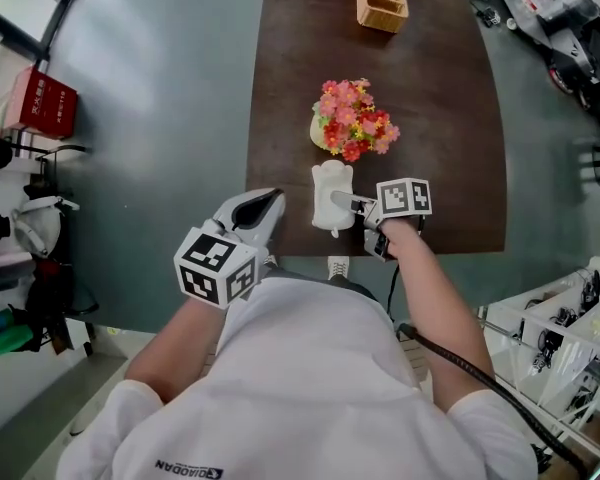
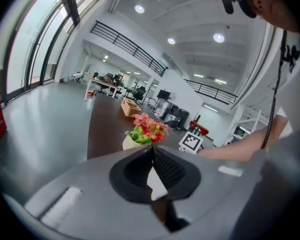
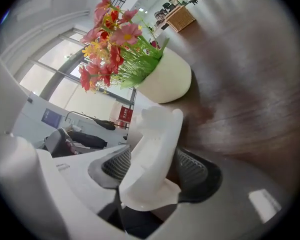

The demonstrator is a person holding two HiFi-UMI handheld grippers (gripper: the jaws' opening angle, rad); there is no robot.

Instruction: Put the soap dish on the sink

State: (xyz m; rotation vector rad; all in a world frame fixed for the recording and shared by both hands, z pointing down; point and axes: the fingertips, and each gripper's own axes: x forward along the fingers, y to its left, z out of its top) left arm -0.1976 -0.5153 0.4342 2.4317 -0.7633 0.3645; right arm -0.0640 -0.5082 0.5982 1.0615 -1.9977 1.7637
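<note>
1. Item: white, glossy, moulded soap dish (image 1: 332, 196), low and just right of centre in the head view. It lies near the lower edge of the dark brown wooden tabletop (image 1: 430, 118), just below a cream pot of pink, red and yellow artificial flowers (image 1: 350, 120).
2. Right tongs (image 1: 352, 205): I read these as spread wide. The dish stands tilted between the jaws and the pads do not seem to press on it.
3. Left tongs (image 1: 265, 206): closed tip to tip and empty, at the tabletop's lower left corner, just left of the dish.
4. Progress: I find no sink in any view, so I judge the task undone. The dish looks set down on the tabletop, though I cannot confirm it rests there fully. What is left is to grip it, carry it to the sink and place it.
5. Other stock: a light wooden slotted holder (image 1: 381, 0) at the top of the head view.
6. Writing: "QIAODAN" in dark letters, upside down, on the person's white shirt (image 1: 310, 368) at lower left.
7. The red box (image 1: 42, 103) at upper left bears white print too small to read.
8. The marker cubes carry black-and-white square patterns and no text.
</note>
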